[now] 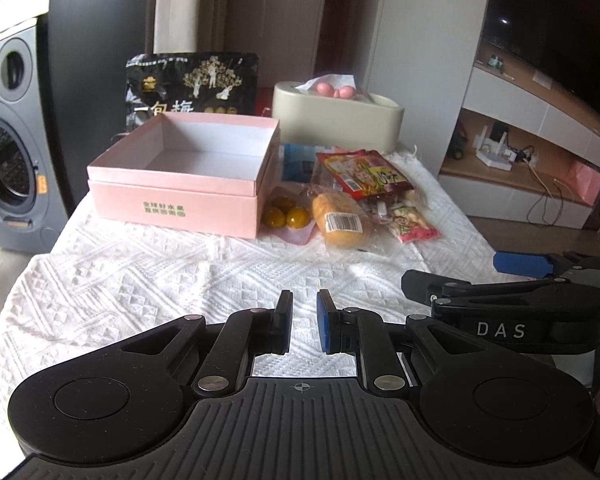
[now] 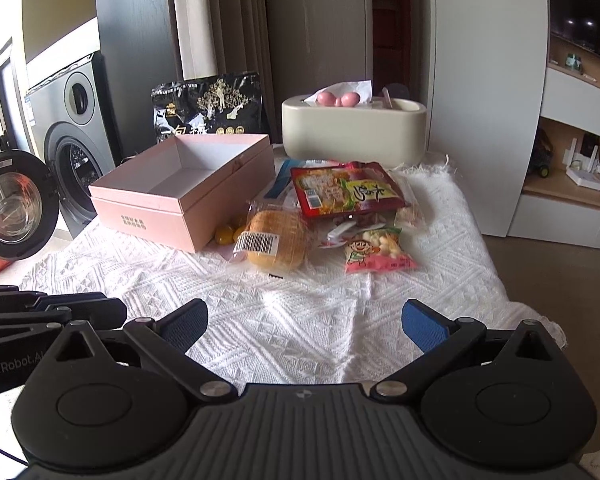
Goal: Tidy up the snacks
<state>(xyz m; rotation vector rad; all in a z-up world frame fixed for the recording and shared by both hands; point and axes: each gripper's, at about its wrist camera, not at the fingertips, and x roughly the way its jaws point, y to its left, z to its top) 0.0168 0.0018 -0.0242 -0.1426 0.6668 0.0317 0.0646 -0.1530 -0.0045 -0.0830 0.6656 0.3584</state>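
the right gripper (image 2: 305,326) hangs over the white cloth (image 2: 284,320) with its jaws spread wide and nothing in them. the left gripper (image 1: 305,322) has its jaws drawn narrow, also with nothing between them. from the right gripper the wrapped bun (image 2: 274,240) lies toward 12 o'clock, a touch left, its long axis running 10 to 4. the open pink box (image 2: 180,196) sits at 11 o'clock, just beside the bun. the right gripper looks the nearer one.
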